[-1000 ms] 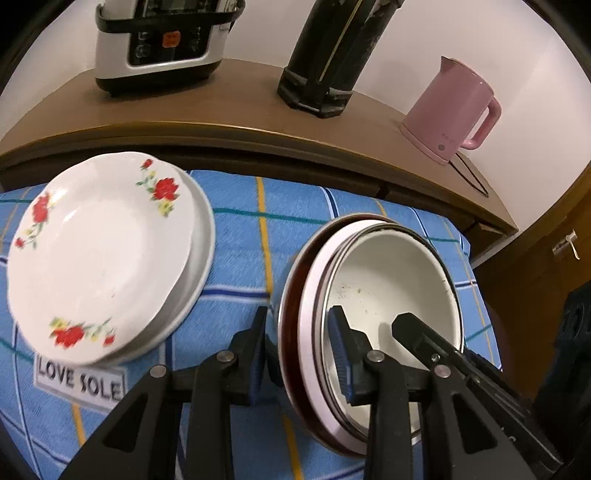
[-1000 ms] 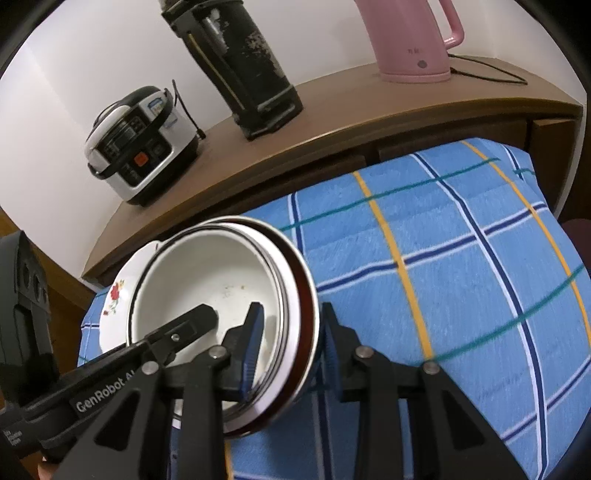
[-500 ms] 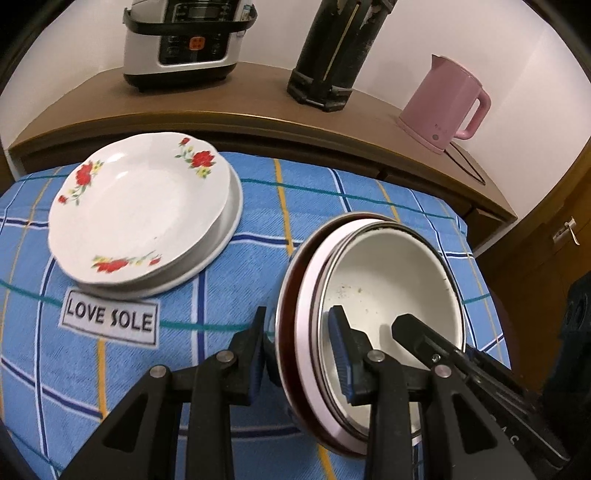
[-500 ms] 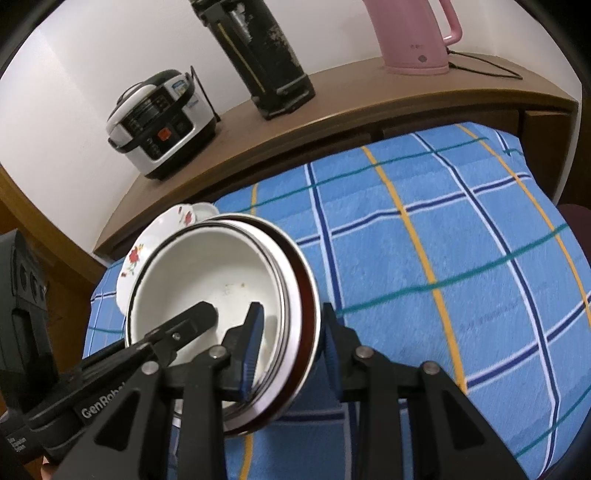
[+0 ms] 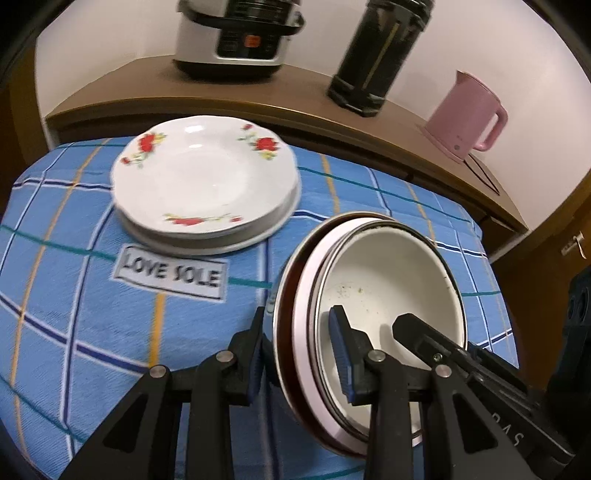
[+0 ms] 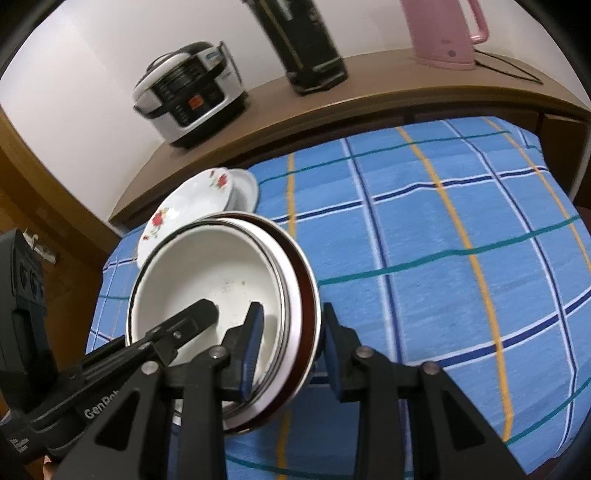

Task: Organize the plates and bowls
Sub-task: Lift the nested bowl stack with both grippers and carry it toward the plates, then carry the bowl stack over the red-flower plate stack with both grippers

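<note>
A nested stack of bowls (image 5: 388, 280) (image 6: 207, 280), white inside with pink and dark brown rims, is held up above the blue checked cloth. My left gripper (image 5: 299, 347) is shut on its left rim. My right gripper (image 6: 290, 343) is shut on its right rim. Each gripper shows in the other's view, reaching into the bowl. A stack of white plates with red flowers (image 5: 203, 177) (image 6: 192, 203) lies on the cloth, to the back left of the bowls.
A wooden shelf (image 5: 258, 96) runs behind the table with a rice cooker (image 5: 236, 37) (image 6: 188, 96), a black thermos (image 5: 380, 55) (image 6: 303, 44) and a pink kettle (image 5: 465, 114) (image 6: 443, 29). The blue cloth (image 6: 443, 240) stretches to the right.
Both grippers have moved back and up with the bowl stack. The flowered plates and the shelf now sit farther off, and more of the cloth shows.
</note>
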`<state>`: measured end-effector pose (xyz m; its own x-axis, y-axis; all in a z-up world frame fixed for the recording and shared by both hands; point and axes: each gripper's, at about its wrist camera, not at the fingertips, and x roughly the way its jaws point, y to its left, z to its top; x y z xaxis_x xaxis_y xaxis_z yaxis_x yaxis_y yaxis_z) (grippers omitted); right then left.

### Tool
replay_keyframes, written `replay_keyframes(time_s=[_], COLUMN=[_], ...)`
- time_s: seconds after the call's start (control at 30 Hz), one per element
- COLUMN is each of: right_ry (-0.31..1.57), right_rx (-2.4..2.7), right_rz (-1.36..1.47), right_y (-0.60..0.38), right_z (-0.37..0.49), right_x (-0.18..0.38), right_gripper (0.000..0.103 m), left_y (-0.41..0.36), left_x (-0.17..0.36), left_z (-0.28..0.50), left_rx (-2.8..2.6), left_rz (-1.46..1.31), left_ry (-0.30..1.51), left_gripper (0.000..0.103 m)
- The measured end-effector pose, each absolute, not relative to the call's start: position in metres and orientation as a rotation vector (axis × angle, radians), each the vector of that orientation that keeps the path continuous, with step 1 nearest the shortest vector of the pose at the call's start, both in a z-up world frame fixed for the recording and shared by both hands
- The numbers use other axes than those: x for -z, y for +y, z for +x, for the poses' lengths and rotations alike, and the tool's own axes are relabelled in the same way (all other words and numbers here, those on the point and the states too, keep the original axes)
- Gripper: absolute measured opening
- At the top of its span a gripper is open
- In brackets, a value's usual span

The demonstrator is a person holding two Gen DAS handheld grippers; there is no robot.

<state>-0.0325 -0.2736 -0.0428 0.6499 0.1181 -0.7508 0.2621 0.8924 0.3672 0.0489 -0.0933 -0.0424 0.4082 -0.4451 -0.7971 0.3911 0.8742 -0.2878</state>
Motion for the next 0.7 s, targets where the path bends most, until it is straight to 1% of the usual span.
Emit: replay_keyframes(time_s=[0.37, 0.7], right_ry=[0.89, 0.876], right_rx=[0.011, -0.038], right_rz=[0.434, 0.417], right_y=[-0.232, -0.211], right_z=[-0.01, 0.014], right_x=[0.041, 0.031], right_gripper=[0.032, 0.032], left_y=[-0.049, -0.029], left_x=[0.037, 0.025], left_z=[0.059, 0.076], left_rx=[0.455, 0.414], left_rz=[-0.094, -0.113], left_ry=[1.0, 0.968], left_gripper=[0.036, 0.036])
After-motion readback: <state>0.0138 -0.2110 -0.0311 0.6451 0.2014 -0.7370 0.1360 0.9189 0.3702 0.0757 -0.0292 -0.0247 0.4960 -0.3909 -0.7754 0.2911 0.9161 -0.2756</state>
